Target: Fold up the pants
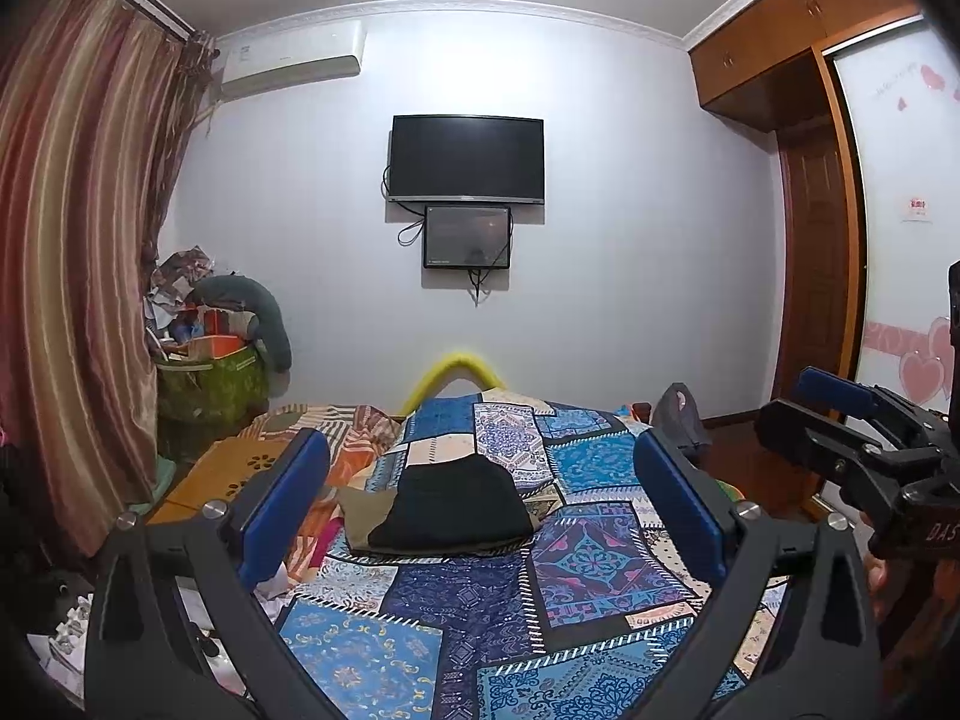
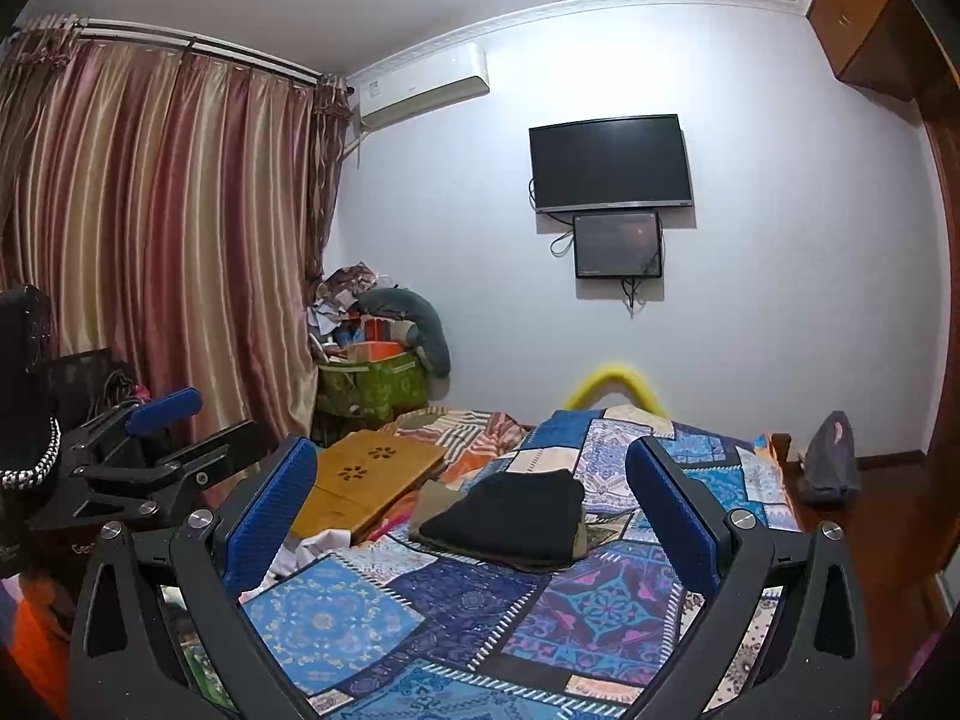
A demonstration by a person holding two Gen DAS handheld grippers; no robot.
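Note:
Black pants (image 1: 456, 504) lie folded in a compact stack on top of an olive-brown folded garment (image 1: 360, 519) in the middle of the bed. They also show in the right wrist view (image 2: 510, 516). My left gripper (image 1: 480, 498) is open and empty, held above the bed short of the stack. My right gripper (image 2: 471, 492) is open and empty too, at a similar distance. The right gripper shows at the right edge of the left wrist view (image 1: 840, 414), and the left gripper at the left edge of the right wrist view (image 2: 162, 420).
A blue patchwork bedspread (image 1: 588, 564) covers the bed. A wooden lap tray (image 2: 360, 480) and loose clothes lie on the bed's left side. A green bin of clutter (image 2: 372, 384) stands by the curtain. A grey bag (image 2: 831, 462) sits on the floor at right.

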